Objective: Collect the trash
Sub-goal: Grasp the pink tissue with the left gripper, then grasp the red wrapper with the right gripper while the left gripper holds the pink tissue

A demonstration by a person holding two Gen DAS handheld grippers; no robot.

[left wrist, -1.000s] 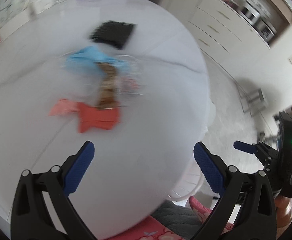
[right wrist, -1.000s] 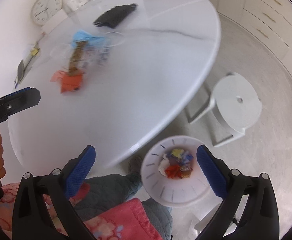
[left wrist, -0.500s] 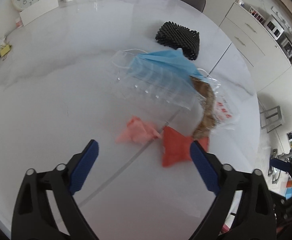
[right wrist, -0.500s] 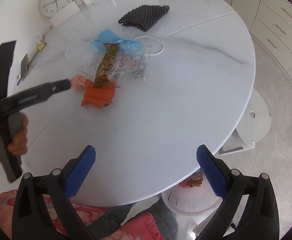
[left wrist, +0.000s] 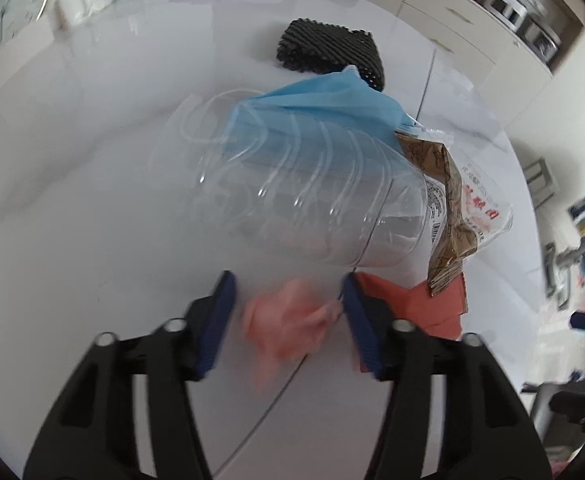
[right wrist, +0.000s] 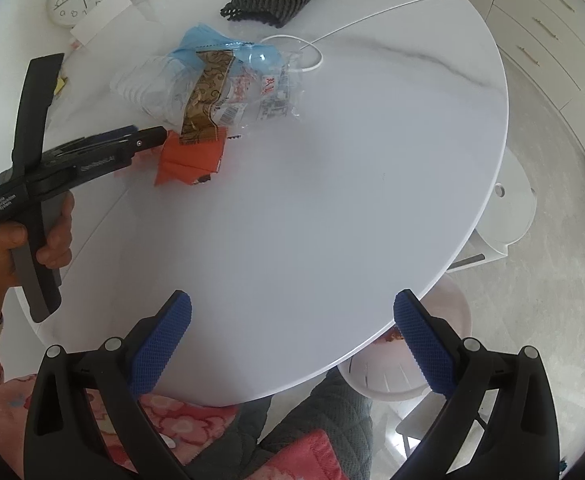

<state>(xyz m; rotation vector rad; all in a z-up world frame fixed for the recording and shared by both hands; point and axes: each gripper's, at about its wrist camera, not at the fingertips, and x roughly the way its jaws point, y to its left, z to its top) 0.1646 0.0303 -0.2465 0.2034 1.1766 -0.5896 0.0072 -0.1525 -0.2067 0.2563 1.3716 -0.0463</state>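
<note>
Since the earlier frames the left claw [left wrist: 288,312] has come down close to the table [right wrist: 332,200] and its jaws have just been closing, with the pink crumpled paper [left wrist: 288,328] now between them. The right pad [left wrist: 356,320] seems to meet a corner of the paper, while the left pad [left wrist: 216,320] is a little apart from it, so the claw stands partly apart and does not yet clamp the paper. The paper lies on the table and is blurred. Just beyond the claw lies a clear plastic cup [left wrist: 312,200] on its side; I see nothing inside it. Behind the cup is a blue face mask [left wrist: 324,108], and to its right a clear snack wrapper with a brown strip [left wrist: 452,216], whose lower end rests over a red-orange wrapper [left wrist: 428,304]. Farther back is a black ribbed mat [left wrist: 332,52]. In the right wrist view the right claw [right wrist: 292,344] hangs over the near table edge with its jaws wide apart and nothing between them. A hand [right wrist: 32,236] holds the left claw's handle at the left side. Under the table edge stands a white bin [right wrist: 392,376], mostly hidden; a bit of coloured trash shows in it.
</note>
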